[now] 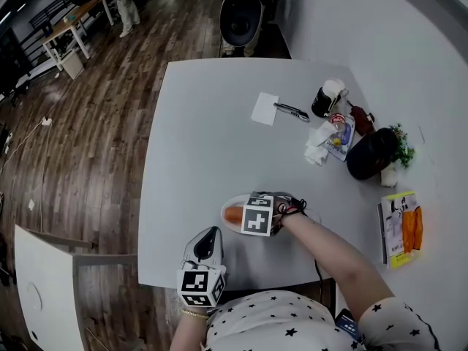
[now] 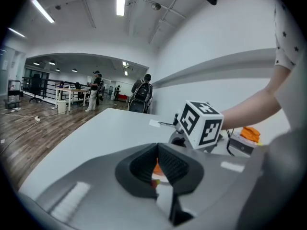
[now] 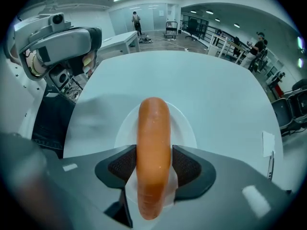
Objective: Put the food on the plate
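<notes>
We see the sausage (image 3: 153, 152) in the lower centre of the right gripper view. It runs lengthwise up the frame, and the right tongs (image 3: 153, 167) pinch it between their two dark ribbed pads at about its middle. Its far end reaches out over the white plate (image 3: 186, 124), which lies just beyond the pads. We cannot tell whether the sausage touches the plate or hangs just above it. In the head view the plate sits a little below the middle of the frame on the grey tabletop (image 1: 205, 137), with the orange sausage showing on it beside the right tongs' marker cube (image 1: 257, 214).

The left tongs (image 2: 157, 163) have their pads pressed together at the tips and carry nothing. Through the thin slit lower down we glimpse a sliver of orange and white. In the head view they sit below and left of the plate, near the bottom edge of the tabletop, apart from the plate.

Further out, toward the upper right of the head view, we find a white slip of paper (image 1: 265, 108) with a slim dark tool (image 1: 292, 111) just beside it. To their right is a black cup (image 1: 327, 98), with crumpled tissues (image 1: 319, 145) below it. Right of the tissues is a dark rounded object (image 1: 371, 153) next to a small green plant (image 1: 401, 149). At the right edge lies a book (image 1: 395, 232) with something orange on it. An office chair (image 1: 241, 17) stands past the top edge of the tabletop.
</notes>
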Demonstrator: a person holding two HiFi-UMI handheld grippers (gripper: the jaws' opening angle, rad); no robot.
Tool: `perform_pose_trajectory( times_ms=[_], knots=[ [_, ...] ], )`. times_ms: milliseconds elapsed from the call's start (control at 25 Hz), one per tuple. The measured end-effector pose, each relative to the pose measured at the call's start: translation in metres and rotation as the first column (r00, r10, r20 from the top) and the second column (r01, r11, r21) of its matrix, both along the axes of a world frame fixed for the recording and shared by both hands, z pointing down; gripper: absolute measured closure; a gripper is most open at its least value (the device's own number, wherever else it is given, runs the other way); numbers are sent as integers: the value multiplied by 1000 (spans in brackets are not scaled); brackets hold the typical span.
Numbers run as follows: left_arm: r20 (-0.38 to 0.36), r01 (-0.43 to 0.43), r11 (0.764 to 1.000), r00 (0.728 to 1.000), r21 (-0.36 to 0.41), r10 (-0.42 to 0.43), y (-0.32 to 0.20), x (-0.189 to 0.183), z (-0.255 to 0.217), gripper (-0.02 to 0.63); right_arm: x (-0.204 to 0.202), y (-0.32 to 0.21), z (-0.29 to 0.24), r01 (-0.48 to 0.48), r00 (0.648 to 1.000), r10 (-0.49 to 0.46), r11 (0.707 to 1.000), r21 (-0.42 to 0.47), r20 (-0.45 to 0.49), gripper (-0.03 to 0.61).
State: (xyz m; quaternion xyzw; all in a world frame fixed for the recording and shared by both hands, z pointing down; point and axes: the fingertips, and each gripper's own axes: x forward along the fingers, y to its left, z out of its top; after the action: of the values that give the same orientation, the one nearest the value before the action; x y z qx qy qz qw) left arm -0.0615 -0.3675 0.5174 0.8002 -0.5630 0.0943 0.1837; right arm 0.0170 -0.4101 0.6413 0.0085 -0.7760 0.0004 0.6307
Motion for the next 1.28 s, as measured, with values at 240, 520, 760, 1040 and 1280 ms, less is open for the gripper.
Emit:
perform_pose_trajectory(
  times_ms=[240,520,760,1040,1280],
  knots=[
    [13,-31,999,999,12,31,3,11,-6,607,4,10,-24,-126,960,111,991,42,257,261],
    [4,-45,998,999,36,45,14,22,-20,606,15,43,-126,-569,332,555,763,-307,763,393],
    [-6,-74,997,997,30,74,32,38,-25,607,35,75,-128,-670,-37,737,483,-564,675,580],
    [16,-112,993,994,21,112,52,49,-26,607,25,96,-141,-684,60,664,571,-454,745,580],
    [15,-110,994,994,25,110,59,48,-28,606,26,103,-144,-700,76,642,579,-418,763,580]
  ],
)
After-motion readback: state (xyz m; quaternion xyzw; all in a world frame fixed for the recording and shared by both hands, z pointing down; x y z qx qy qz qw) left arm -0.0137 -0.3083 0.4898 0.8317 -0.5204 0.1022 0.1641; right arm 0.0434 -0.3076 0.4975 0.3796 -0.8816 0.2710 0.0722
